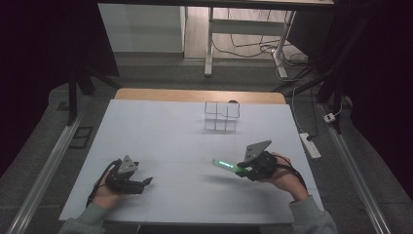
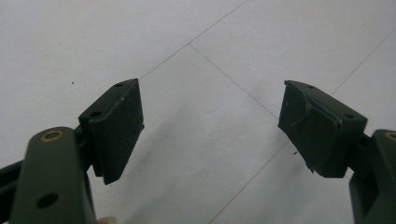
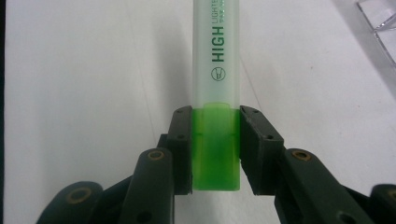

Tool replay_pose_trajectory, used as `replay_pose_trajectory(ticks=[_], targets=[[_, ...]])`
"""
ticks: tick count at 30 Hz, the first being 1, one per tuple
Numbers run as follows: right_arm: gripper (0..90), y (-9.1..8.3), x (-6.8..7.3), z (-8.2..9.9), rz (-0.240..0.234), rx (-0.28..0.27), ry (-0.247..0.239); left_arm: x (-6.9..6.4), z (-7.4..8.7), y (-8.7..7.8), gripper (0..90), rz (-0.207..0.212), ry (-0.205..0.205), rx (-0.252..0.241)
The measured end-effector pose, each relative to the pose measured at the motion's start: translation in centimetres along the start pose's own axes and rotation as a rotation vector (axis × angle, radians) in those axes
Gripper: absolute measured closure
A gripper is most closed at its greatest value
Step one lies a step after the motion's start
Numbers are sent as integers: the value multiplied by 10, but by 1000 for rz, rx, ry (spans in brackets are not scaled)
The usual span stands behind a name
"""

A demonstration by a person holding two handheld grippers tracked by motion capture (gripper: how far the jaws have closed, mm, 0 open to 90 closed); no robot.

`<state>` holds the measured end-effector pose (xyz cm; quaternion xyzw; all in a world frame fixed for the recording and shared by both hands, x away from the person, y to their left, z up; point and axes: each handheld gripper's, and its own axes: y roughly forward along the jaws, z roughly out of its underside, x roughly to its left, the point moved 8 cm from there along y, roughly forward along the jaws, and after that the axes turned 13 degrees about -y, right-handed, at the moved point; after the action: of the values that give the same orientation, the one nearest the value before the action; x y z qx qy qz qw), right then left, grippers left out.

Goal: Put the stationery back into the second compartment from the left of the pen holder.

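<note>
Two black pads of the right claw [image 3: 215, 149] are pinching the green cap end of a translucent green plastic highlighter pen [image 3: 216, 93], holding it lifted just above the white table [image 1: 160, 141], its barrel pointing away from the hand. It is probably light, stiff and smooth, so gripping the flat cap sides suits it. The left claw [image 2: 210, 126] is resting spread and empty. A clear acrylic compartment organizer [image 1: 221, 116] is standing well apart, nothing lying between.

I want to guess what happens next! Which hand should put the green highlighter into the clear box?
Probably the right: its gripper already clamps the green plastic highlighter and sits nearer the clear plastic compartment box. The left gripper is open, holding nothing.
</note>
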<state>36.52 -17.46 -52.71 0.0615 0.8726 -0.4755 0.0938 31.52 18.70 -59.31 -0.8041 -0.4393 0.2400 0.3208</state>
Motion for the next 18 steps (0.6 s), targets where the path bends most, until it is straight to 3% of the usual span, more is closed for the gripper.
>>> replay_pose_trajectory(ticks=[8, 12, 18], targets=[[665, 5, -7, -9, 4, -75, 136, -1, -1, 1, 215, 5, -7, 0], [665, 7, -9, -10, 14, -84, 170, -5, -4, 1, 217, 18, -3, -3], [665, 9, -10, -13, 30, -75, 180, -8, -6, 2, 220, 25, 11, 10]])
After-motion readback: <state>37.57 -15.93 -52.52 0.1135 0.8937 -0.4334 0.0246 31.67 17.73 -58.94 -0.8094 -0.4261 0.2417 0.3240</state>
